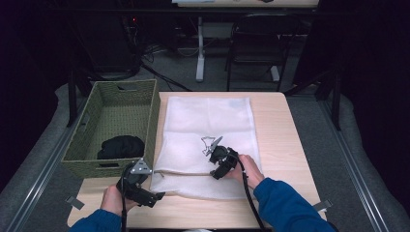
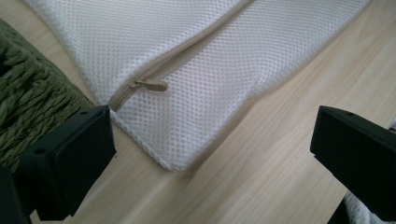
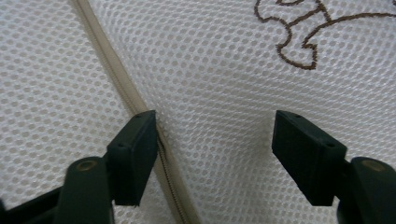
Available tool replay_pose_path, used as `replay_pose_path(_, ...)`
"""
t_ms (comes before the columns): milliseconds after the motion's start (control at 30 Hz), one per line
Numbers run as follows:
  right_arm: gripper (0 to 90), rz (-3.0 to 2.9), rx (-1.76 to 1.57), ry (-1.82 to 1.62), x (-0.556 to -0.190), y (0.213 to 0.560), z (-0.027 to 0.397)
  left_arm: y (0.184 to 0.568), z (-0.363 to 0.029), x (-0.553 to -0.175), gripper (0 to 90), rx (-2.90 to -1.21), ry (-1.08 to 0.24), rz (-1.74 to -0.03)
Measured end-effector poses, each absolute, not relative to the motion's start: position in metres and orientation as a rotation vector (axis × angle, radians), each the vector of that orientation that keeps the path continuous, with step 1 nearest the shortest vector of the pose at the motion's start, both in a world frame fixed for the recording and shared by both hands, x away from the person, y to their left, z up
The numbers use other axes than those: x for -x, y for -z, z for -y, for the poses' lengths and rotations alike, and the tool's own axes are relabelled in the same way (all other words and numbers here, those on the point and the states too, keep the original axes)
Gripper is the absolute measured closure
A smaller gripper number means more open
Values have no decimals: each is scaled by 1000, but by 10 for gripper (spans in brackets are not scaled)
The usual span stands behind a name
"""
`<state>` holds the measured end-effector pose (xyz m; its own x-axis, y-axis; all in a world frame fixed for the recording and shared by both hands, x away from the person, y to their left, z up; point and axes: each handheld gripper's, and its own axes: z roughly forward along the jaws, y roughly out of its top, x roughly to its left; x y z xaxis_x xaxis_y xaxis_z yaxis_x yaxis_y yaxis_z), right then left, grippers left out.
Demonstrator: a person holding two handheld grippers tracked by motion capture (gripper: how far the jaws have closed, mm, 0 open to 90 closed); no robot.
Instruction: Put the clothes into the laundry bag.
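Black jaws of the right gripper (image 3: 215, 158) rise closest to the lens in the right gripper view, standing apart over white mesh with nothing pinched between them; one jaw sits right at the beige zip line.

From largest to smallest: the wooden table (image 1: 285, 145) carries a white mesh laundry bag (image 1: 208, 125), lying flat in the middle of it. Just left of the bag stands a green woven basket (image 1: 92, 125) with a black garment (image 1: 121, 146) inside. A hand (image 1: 249, 169) in a blue sleeve sets the right gripper on the bag's near half, beside a small dark line drawing (image 1: 209, 144). The left gripper (image 1: 157, 197) rests at the bag's near left corner, its 2 jaws spread wide and empty.

No brand, label or readable writing appears; the brown stitched outline (image 3: 317, 28) is a drawing, not lettering.

The left gripper view alone reveals the beige zip pull (image 2: 150, 85), lying near the end of the zip beside the basket weave. The right gripper view alone shows the zip's teeth (image 3: 170, 186). The high view adds a chair (image 1: 256, 43) beyond the table.
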<state>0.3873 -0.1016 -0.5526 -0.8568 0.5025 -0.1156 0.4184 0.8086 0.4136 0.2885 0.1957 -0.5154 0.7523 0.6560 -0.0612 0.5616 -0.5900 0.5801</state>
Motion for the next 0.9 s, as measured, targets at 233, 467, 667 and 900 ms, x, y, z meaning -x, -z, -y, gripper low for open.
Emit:
replay_pose_path(233, 470, -2840, -754, -618, -396, 554, 104, 516, -196, -289, 3, -2363, -198, -911)
replay_pose_path(467, 546, -2894, -828, -681, -403, 555, 111, 516, -196, -289, 3, -2366, -188, -902)
replay_pose_path(667, 643, -2881, -843, -695, -405, 555, 114, 516, -195, -289, 3, -2367, -183, -893)
replay_pose_path(900, 687, -2852, -723, -632, -398, 555, 109, 516, -195, -288, 3, -2364, -190, -891)
